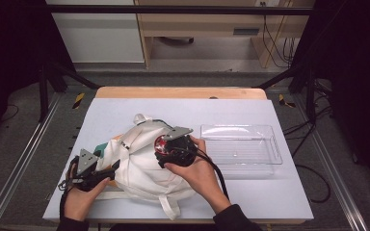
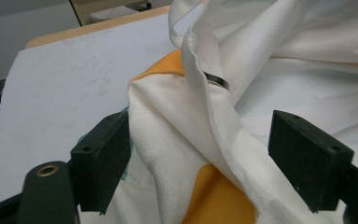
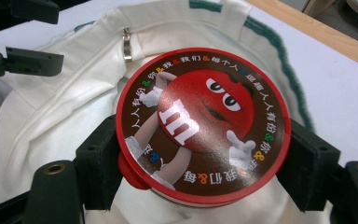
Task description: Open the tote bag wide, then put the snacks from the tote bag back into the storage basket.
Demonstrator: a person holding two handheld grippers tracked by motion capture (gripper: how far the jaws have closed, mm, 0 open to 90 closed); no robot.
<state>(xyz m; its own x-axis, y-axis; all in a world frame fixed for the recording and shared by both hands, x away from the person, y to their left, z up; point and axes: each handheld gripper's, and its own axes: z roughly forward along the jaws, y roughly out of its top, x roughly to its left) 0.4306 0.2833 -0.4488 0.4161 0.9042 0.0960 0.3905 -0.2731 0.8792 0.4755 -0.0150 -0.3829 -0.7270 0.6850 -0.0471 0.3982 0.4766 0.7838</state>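
A white cloth bag [image 1: 144, 166] lies crumpled on the pale table, with an orange patch [image 2: 219, 193] showing in its folds. My left gripper [image 1: 110, 169] sits at the bag's left edge and is open. A ridge of the white fabric [image 2: 191, 140] runs between its jaws, well clear of the right-hand pad. My right gripper [image 1: 164, 147] hovers over the middle of the bag, shut on a round red candy tin [image 3: 203, 123] with a cartoon figure on its brown lid. The tin [image 1: 161, 142] is held by its sides above the bag's opening [image 3: 74, 84].
A clear plastic tray [image 1: 241, 144] stands to the right of the bag, close to the right hand. A metal zip pull [image 3: 127, 44] hangs at the bag's rim. The table's wooden far edge [image 1: 180, 92] is at the back; black frame rails run along both sides.
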